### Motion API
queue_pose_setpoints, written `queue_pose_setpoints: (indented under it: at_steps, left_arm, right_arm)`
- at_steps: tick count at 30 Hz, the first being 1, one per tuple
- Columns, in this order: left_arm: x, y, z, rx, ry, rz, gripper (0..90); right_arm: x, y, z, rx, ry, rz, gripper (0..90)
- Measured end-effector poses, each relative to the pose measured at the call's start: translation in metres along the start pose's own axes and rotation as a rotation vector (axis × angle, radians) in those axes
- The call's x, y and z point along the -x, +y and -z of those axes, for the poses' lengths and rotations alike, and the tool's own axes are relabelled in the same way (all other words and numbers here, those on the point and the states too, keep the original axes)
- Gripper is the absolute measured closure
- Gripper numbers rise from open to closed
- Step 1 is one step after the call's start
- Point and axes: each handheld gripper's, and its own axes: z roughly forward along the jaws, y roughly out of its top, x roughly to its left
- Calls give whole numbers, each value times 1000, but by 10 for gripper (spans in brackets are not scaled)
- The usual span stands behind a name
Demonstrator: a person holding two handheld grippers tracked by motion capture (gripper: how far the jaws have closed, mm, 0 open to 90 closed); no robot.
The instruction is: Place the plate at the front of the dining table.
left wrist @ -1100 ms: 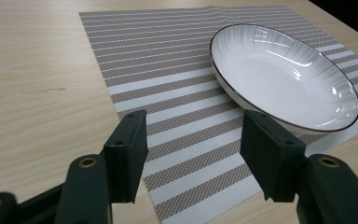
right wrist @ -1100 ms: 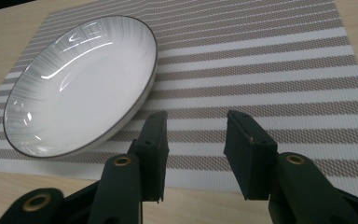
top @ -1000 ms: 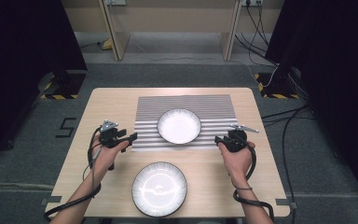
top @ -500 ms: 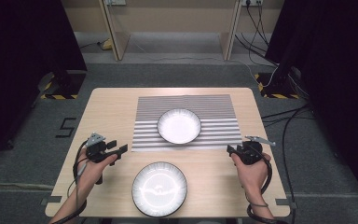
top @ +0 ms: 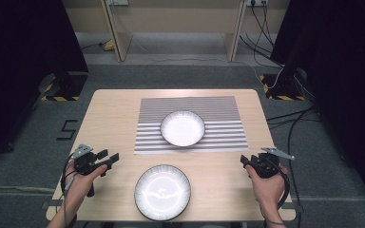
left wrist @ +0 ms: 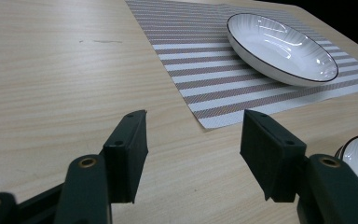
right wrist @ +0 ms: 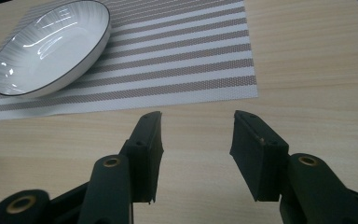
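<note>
here both bowls (top: 182, 128) (top: 162, 192) sit empty; left gripper (left wrist: 193, 133) and right gripper (right wrist: 196, 133) gape wide, holding nothing.

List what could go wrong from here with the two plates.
1. The near plate sits close to the table front edge; a nudge might tip it off.
2. The far plate rests on a thin striped mat, which may slide if the plate is pushed.
3. Both plates look glossy, so the open left tool and right tool could slip on a rim.
</note>
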Motion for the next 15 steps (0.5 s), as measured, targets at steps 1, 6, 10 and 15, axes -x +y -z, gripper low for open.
queue_pose_setpoints:
  at_steps: [1, 6, 10, 15]
  left_arm:
    - [-1, -1, 1, 2, 5, 2, 403]
    - [-6, -7, 8, 9, 14, 17, 403]
    - [-10, -10, 15, 23, 17, 28, 404]
    - [-15, -16, 20, 24, 26, 41, 403]
  right_arm:
    - [1, -1, 1, 0, 5, -10, 532]
    - [10, -8, 7, 9, 1, -28, 532]
    - [16, -11, 11, 15, -4, -42, 531]
    - [23, -15, 14, 15, -20, -59, 529]
